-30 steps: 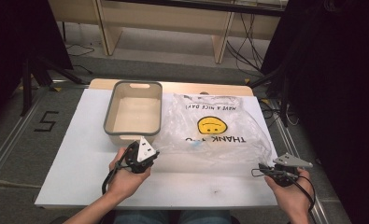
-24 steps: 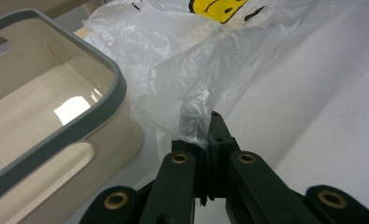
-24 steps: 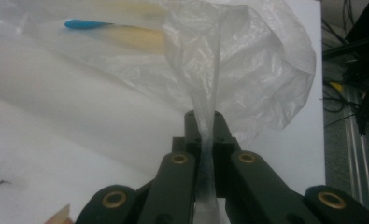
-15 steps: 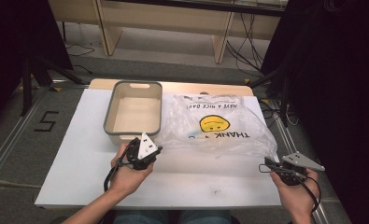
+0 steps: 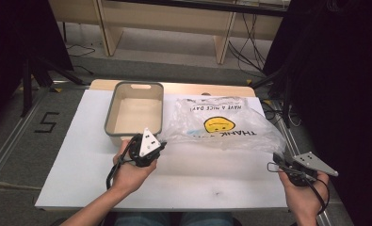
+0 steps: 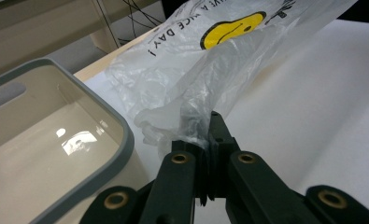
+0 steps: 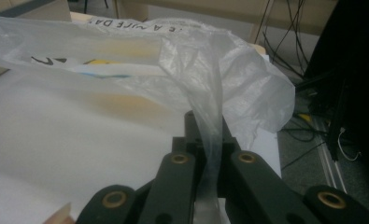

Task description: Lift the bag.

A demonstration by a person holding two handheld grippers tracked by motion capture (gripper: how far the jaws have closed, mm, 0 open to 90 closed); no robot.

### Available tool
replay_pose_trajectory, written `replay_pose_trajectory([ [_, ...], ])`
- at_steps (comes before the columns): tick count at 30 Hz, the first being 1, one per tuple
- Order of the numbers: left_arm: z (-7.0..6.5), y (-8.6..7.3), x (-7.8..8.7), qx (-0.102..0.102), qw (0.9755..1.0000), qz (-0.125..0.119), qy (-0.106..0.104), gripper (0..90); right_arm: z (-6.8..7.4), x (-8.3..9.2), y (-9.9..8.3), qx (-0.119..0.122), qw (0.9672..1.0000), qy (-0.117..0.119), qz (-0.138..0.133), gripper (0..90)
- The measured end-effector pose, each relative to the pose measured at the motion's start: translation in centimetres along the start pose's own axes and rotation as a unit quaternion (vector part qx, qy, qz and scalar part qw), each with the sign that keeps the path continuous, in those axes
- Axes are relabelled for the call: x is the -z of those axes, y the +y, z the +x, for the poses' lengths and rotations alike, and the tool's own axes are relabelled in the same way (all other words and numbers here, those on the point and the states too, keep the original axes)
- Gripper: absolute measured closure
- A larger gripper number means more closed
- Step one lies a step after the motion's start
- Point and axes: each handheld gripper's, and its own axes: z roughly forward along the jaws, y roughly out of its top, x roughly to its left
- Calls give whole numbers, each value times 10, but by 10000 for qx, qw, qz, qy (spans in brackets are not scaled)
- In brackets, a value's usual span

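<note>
- White worktop (image 5: pixel 80 141) stands over a grey floor, with a wooden bench and loose cables behind
- Clear plastic bag (image 5: pixel 221 125) with a yellow smiley lies spread across the far right of it, just beside an empty grey bin (image 5: pixel 134 109)
- Light, limp, slippery film; a judgement: hold it by gathered edges
- Left gripper (image 6: pixel 205 133), low by the bin's near corner, has its fingers closed on a bunched edge
- Right gripper (image 7: pixel 205 133), at the worktop's right edge, pinches a stretched handle strip
</note>
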Motion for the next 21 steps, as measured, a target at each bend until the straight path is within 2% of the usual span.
replay_pose_trajectory([
  [12,1,17,3,38,9996,-277,-6,895,-4,10,11,-52,9991,-165,-386,900],
  [21,7,27,7,99,9988,-476,56,895,-5,14,21,-46,9978,-202,-624,900],
])
